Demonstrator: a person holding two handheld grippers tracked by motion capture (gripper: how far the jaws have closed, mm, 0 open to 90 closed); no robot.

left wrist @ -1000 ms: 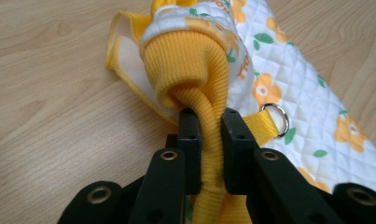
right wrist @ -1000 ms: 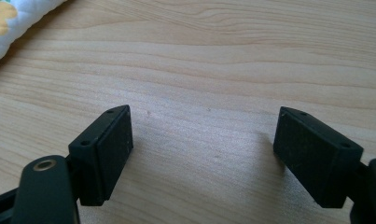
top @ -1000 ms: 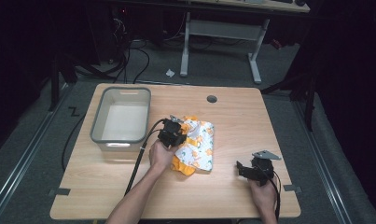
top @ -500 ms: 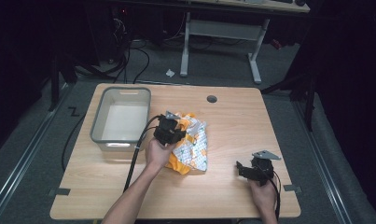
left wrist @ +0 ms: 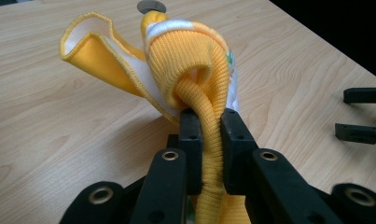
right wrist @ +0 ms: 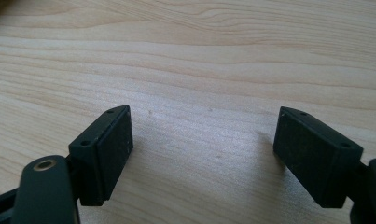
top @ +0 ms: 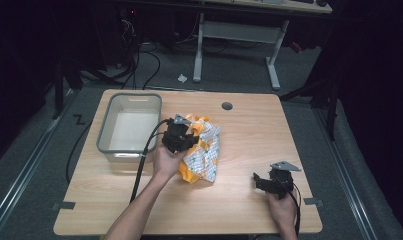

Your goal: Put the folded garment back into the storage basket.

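Bin: the grey plastic bin (top: 129, 128) sits on the light wooden table (top: 249, 135), in the left half of the frame.
Cloth: the yellow and white knit cloth (top: 203, 150) is just right of the bin, mid-frame.
Left gripper: the black left gripper (top: 179, 137) is between bin and cloth, on the cloth's left edge.
Right gripper: the black right gripper (top: 269, 182) is at lower right, well apart from the cloth.
Hole: the small round hole (top: 227, 106) is behind the cloth, near the table's far edge.

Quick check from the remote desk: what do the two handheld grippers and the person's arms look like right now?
Both are black two-jaw tools with flat rectangular pads and round rivets at the joints. The left gripper and the right gripper each carry a grey three-cornered plate on top and trail a black cable. The forearms are bare, with no sleeves or gloves.
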